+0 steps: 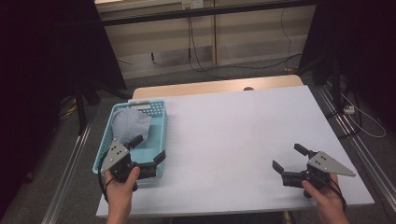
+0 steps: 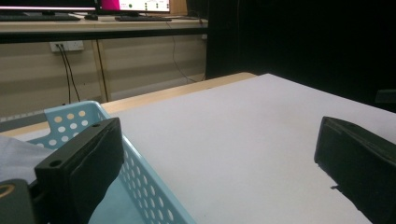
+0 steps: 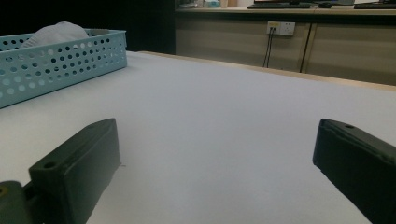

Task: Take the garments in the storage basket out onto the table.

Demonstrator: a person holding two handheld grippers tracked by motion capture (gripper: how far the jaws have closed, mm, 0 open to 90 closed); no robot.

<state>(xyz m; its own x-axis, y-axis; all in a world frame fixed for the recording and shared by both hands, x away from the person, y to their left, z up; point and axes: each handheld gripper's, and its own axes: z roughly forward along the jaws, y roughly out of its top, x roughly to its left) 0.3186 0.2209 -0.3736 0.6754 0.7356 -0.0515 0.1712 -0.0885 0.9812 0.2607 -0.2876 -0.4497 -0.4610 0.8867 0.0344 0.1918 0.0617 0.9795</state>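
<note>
Cloth [image 1: 132, 124] in basket [image 1: 161, 122], grey, soft, probably light; pinch raised fold. Left gripper [image 1: 147, 148] released, astride basket right wall; right gripper [image 1: 287, 157] released, well apart from basket.

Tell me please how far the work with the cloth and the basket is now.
Done: the grey cloth lies inside the blue basket. In hand: nothing; the left tongs are open astride the basket's near right wall, the right tongs open over the bare table. Left: apparently nothing more to put in.
</note>
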